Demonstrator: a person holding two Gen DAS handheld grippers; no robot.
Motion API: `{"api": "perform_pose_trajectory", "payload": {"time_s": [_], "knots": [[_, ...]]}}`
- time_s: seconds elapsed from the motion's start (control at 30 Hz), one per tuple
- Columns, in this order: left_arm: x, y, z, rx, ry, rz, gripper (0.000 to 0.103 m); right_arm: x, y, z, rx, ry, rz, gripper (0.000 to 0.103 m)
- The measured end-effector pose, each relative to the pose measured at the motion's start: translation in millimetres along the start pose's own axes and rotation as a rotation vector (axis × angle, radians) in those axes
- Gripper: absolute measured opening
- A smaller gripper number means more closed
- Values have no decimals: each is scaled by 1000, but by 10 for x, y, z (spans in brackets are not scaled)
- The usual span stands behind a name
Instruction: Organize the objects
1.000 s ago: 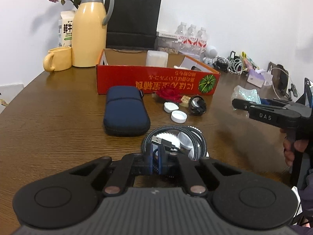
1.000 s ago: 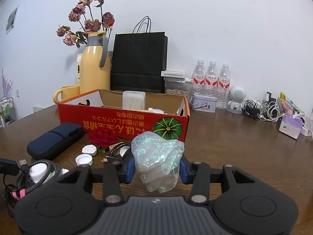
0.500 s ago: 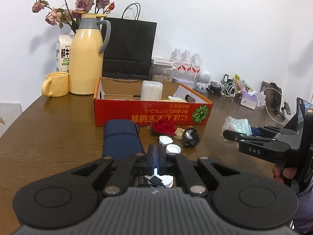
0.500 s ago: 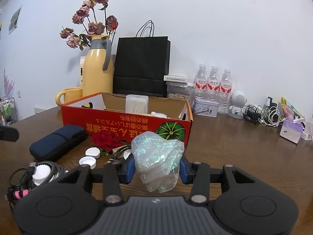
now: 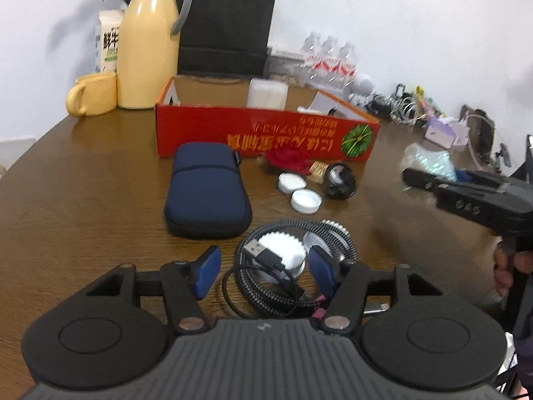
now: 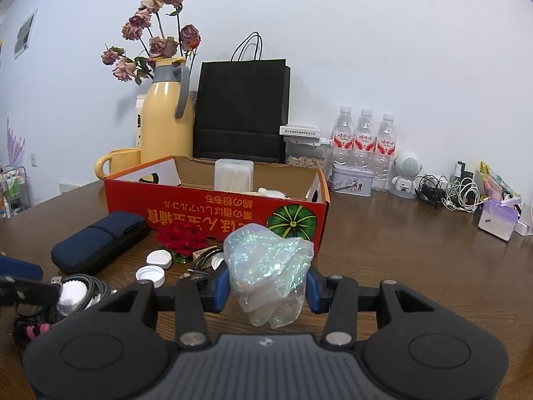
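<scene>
You are clamping the iridescent bag (image 6: 266, 266) in the right gripper (image 6: 266, 291); left gripper (image 5: 263, 271) (jaws just opening) is straddling the coiled cable (image 5: 293, 266); most clutter is awaiting the red box (image 5: 266, 136).

Your left gripper (image 5: 263, 271) has just been opening, and its blue pads now stand apart over the coiled braided cable (image 5: 296, 266) without pressing on it. The cable's USB plug (image 5: 261, 255) lies between them. Take that coil as your landmark: the navy zip case (image 5: 208, 190) sits just behind it to the left, two white caps (image 5: 298, 191) behind it, and the red cardboard box (image 5: 266, 133) farther back. Well to its right, your right gripper (image 5: 433, 180) holds a shimmering plastic wad (image 5: 429, 161).
</scene>
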State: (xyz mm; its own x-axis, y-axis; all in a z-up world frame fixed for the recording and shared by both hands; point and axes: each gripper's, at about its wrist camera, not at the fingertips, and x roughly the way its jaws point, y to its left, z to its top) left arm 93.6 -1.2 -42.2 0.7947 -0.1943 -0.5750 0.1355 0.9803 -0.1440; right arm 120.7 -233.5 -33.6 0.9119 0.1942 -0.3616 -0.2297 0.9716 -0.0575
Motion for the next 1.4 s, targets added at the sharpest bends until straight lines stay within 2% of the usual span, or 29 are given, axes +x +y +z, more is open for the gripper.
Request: {"api": "perform_pose_trajectory", "payload": {"time_s": [0.2,0.53,0.87,1.17,1.4], "knots": [[6,23,-39,-19,-16,-15,28,-7,-18,6,8,-2,5,43],[-153,82,-13,-41,-66,-21,27,3,-28,14,11,-4,4,43],[-319,46,266,-31,-168,-45,26,-5,33,39,-11,-33,24,43],[-185,58,894,-43,-291,-63,26,191,237,460,-47,-104,81,43],[292,175,1438,-71,-325,-42,26,714,405,928,-35,-134,91,43]]}}
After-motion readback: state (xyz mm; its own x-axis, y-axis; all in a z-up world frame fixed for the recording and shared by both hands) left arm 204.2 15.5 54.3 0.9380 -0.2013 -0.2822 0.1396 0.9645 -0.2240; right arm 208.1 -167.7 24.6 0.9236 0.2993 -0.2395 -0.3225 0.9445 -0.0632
